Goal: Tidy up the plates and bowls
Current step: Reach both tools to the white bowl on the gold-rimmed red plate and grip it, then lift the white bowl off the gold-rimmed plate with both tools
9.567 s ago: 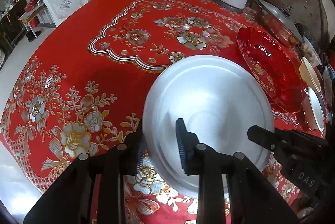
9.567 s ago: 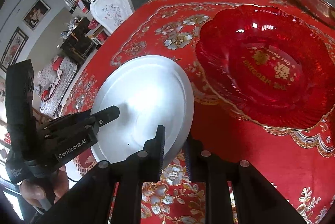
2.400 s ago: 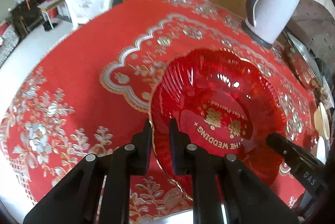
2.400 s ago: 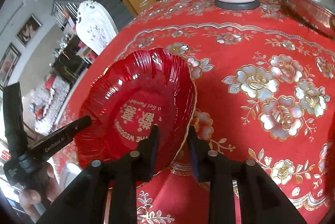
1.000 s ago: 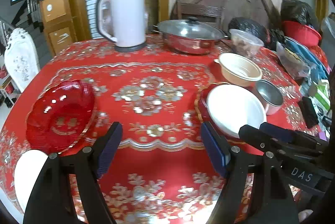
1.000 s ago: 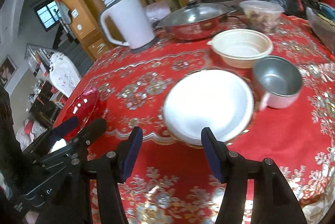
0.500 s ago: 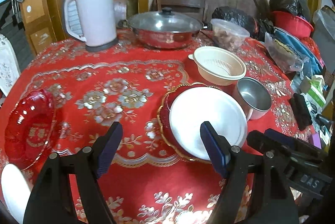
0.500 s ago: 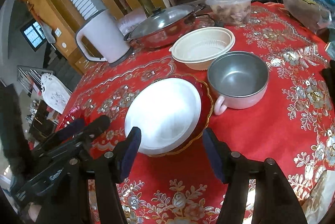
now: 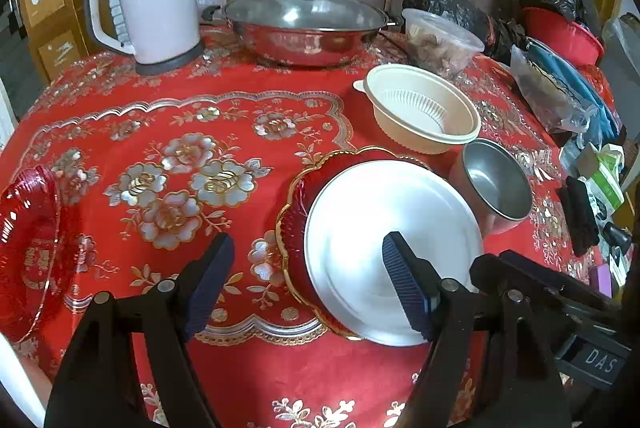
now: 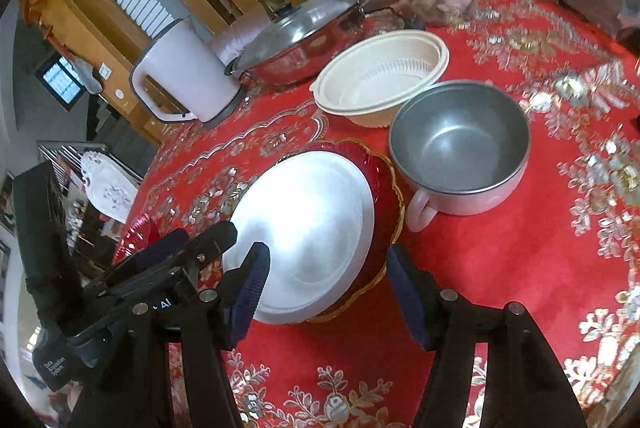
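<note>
Both grippers hovering, jaws wide and empty.
The round white plate [image 10: 304,224] is lying just ahead, nearer the right gripper [image 10: 326,292] than the left gripper [image 9: 306,282].

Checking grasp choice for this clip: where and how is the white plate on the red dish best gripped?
Probably by the near rim of the white plate, coming in low from the near table edge. There it overhangs the gold-edged red dish underneath, leaving room for one finger below. The far right side is crowded by the metal bowl. Both the left gripper and right gripper are open.
</note>
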Tool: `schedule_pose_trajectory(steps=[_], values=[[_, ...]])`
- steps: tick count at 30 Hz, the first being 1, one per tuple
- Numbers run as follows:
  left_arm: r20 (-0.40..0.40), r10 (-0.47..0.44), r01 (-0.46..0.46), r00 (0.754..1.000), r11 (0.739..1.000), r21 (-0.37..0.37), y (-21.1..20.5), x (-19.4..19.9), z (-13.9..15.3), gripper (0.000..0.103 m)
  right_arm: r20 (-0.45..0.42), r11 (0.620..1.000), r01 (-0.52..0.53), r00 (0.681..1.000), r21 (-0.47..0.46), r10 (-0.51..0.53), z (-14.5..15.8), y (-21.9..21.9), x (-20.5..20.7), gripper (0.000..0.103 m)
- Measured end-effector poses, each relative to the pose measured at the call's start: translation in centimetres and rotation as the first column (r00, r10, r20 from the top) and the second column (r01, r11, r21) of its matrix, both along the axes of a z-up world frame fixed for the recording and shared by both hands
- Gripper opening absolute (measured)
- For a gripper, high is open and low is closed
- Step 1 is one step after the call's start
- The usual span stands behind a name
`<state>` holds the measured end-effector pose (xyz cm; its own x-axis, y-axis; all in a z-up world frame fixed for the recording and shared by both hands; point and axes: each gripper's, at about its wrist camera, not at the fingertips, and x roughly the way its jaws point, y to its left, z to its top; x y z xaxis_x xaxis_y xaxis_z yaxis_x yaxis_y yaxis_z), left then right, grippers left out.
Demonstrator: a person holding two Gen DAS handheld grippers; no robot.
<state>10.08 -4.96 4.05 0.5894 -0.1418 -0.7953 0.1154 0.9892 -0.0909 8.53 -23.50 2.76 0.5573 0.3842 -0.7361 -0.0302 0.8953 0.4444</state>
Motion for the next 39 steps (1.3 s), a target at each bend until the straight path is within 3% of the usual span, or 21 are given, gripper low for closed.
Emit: schedule_pose_trajectory(steps=[6, 11, 14, 20, 23, 26, 39], values=[[-0.023, 0.010, -0.011, 1.000, 0.999, -0.030, 0.1, 0.9, -0.6, 0.076, -0.013, 0.999, 0.012, 1.000, 0.044, -0.011, -1.1, -0.5, 0.9, 0.061], [-0.035, -0.015, 0.014, 0.999, 0.999, -0.031, -0.4, 1.2, -0.7, 0.075, -0.007, 0.998, -0.002, 1.000, 0.059, 0.003, -1.3, -0.3, 1.4, 0.048], [-0.073, -0.047, 0.044, 0.996, 0.998, -0.038, -1.2, 1.6, -1.2, 0.058, -0.012, 0.998, -0.018, 1.000, 0.062, 0.019, -1.5, 0.0, 1.7, 0.039], [-0.095, -0.050, 0.047, 0.994, 0.998, -0.031, -1.6, 2.1, -1.9, 0.038, -0.015, 0.998, -0.017, 1.000, 0.061, 0.018, -1.9, -0.3, 1.8, 0.027], [-0.098, -0.042, 0.038, 0.994, 0.998, -0.043, -1.1, 2.3, -1.7, 0.023, -0.014, 0.998, -0.009, 1.000, 0.061, 0.010, -1.9, -0.7, 1.7, 0.027], [-0.093, -0.040, 0.034, 0.995, 0.997, -0.063, -0.7, 2.3, -1.4, 0.014, -0.004, 0.998, -0.010, 1.000, 0.063, 0.010, -1.7, -0.9, 1.4, 0.027], [-0.042, 0.005, -0.009, 0.999, 0.996, -0.092, 2.6, -2.0, 1.5, 0.013, 0.064, 0.995, -0.090, 0.994, 0.034, 0.088, 1.6, 2.3, -1.5, 0.028]])
